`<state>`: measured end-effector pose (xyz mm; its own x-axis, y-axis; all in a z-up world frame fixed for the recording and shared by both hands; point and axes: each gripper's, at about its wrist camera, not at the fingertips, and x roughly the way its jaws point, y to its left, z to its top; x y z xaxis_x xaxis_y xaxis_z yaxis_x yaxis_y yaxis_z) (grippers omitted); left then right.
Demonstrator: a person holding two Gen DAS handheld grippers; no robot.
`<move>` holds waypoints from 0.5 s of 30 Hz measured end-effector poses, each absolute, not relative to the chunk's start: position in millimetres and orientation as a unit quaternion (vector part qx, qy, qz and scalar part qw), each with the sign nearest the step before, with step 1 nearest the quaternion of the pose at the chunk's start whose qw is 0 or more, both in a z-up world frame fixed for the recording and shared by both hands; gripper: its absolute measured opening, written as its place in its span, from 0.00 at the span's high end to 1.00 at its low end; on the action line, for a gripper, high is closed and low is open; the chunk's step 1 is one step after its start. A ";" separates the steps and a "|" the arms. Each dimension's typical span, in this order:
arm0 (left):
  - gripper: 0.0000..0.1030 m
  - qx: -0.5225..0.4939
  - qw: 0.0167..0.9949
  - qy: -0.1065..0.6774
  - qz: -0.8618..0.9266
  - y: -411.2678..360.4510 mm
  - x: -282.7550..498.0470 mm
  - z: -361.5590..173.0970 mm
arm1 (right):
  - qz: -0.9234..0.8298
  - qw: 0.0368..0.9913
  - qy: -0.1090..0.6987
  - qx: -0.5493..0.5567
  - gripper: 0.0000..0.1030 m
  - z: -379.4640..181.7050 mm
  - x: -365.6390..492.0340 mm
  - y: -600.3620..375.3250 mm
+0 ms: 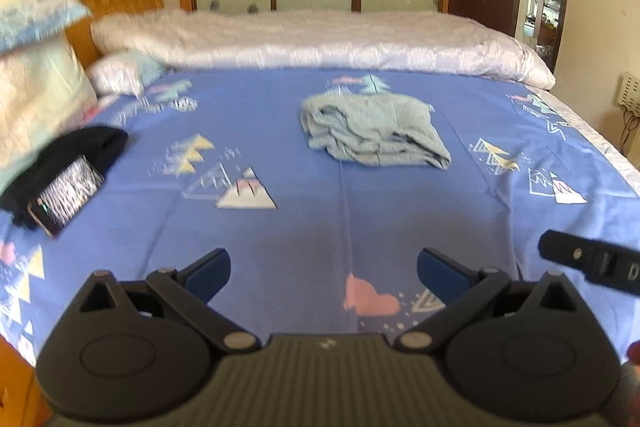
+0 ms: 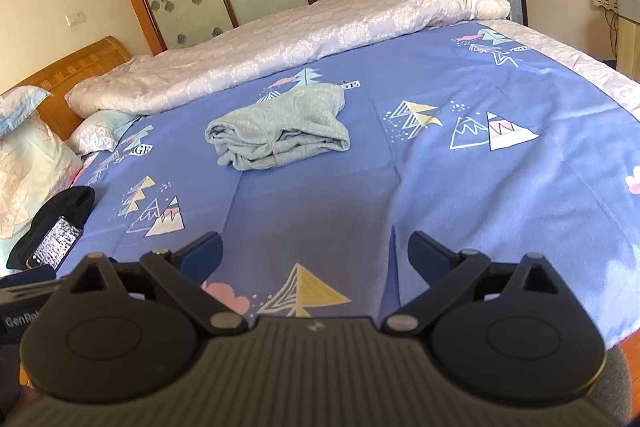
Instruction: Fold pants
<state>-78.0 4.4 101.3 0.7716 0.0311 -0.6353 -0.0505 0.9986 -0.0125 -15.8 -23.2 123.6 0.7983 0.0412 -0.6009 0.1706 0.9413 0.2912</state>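
- The pants (image 1: 374,131) lay in a loose grey bundle on the blue sheet (image 1: 320,219), just in front of the rolled quilt (image 1: 320,43) and well apart from both grippers.
- The left gripper (image 1: 324,269) hung near the bed's front edge with its fingers spread wide and nothing between them.
- The right gripper (image 2: 316,253) hung beside it, likewise spread and empty.
- The bundle looked roughly folded rather than neat, so the task seemed either near its end or needing a tidy.
- A risk: the folded layers sat slack, so a pinch on only the top layer would probably drag the fold open.
- Another risk: a low pinch could catch the sheet along with the pants, since the cloth lay flat on it.
- The phone (image 1: 66,193) rested on a black cloth (image 1: 80,155), far to the left of the pants, unlikely to be hit.
- No container showed in either view.
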 end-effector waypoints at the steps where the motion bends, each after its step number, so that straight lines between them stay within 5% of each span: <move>1: 0.00 -0.016 0.938 0.345 0.024 4.4 -77.0 99.5 | -0.033 0.932 0.319 0.168 0.03 122.1 -15.7 -22.3; 15: 0.00 -0.006 0.915 0.401 0.042 0.7 -70.2 81.2 | -0.022 0.916 0.355 0.188 0.03 110.2 -16.8 -16.6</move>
